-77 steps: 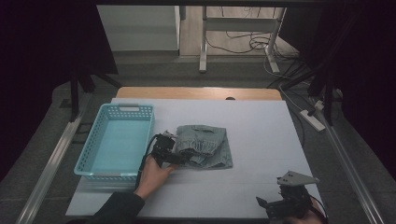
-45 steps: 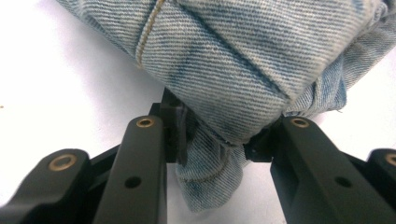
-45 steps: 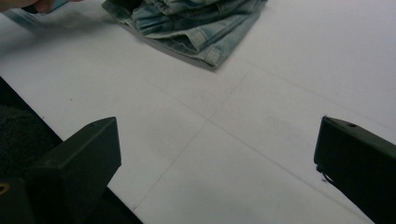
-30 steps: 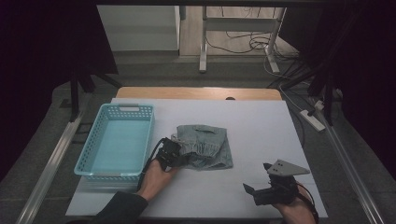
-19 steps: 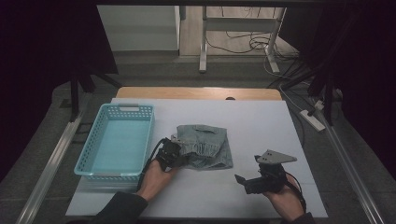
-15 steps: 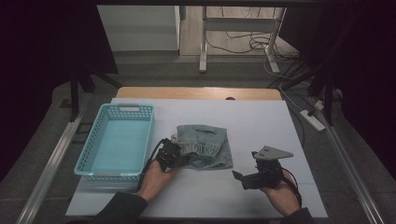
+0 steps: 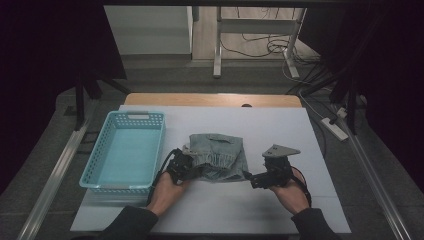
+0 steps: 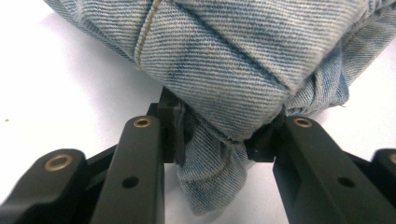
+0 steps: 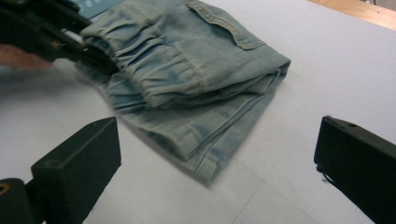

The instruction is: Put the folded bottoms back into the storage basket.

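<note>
Right claw [image 7: 254, 179] now nearer folded jeans [image 7: 218, 154]

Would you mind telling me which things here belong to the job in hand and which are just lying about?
In the job:
- folded denim shorts
- left gripper, shut on the shorts' edge
- right gripper, open, nearing the shorts
- likely the blue basket beside them

Lying about:
- power strip off the table's right edge
- cables on the floor beyond

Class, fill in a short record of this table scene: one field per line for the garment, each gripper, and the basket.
Garment: folded denim shorts, lying on the white table
Left gripper: shut on the shorts' near edge
Right gripper: open, jaws wide, just short of the shorts
Basket: turquoise, left of the shorts, nothing inside
</note>
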### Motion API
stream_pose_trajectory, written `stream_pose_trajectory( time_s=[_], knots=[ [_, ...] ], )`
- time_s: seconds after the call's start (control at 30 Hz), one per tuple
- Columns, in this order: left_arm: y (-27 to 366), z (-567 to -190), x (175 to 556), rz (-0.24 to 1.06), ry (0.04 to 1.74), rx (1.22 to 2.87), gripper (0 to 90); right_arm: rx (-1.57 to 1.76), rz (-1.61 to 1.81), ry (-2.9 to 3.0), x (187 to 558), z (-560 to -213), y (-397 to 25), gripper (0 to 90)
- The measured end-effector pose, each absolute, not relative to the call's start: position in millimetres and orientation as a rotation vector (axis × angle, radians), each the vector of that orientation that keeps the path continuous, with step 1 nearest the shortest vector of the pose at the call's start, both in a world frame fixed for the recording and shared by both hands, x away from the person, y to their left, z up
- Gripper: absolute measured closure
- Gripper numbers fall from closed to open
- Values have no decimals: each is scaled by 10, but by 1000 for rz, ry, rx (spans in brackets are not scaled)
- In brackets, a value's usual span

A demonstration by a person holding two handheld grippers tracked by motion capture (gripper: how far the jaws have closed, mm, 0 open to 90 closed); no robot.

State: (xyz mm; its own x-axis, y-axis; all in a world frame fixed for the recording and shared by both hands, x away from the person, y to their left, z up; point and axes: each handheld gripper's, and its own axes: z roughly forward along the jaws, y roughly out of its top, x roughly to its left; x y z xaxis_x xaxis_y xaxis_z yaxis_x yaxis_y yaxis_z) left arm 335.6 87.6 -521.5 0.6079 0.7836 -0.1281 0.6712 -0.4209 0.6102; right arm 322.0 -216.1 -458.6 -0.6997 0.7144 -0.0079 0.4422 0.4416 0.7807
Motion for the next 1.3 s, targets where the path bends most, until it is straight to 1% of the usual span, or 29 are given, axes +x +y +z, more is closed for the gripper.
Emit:
stream_pose_trajectory(
  time_s=[0.7, 1.07, 1.3],
  knots=[
    [886, -5224, 3361, 227, 1135, 2198, 638, 1014, 1094, 2370, 3737, -4660, -1912, 0],
    [891, -5220, 3370, 215, 1138, 2201, 637, 1032, 1012, 2386, 4027, -4724, -1807, 0],
    [894, -5219, 3374, 210, 1139, 2203, 636, 1083, 986, 2365, 4280, -4729, -1777, 0]
  ],
)
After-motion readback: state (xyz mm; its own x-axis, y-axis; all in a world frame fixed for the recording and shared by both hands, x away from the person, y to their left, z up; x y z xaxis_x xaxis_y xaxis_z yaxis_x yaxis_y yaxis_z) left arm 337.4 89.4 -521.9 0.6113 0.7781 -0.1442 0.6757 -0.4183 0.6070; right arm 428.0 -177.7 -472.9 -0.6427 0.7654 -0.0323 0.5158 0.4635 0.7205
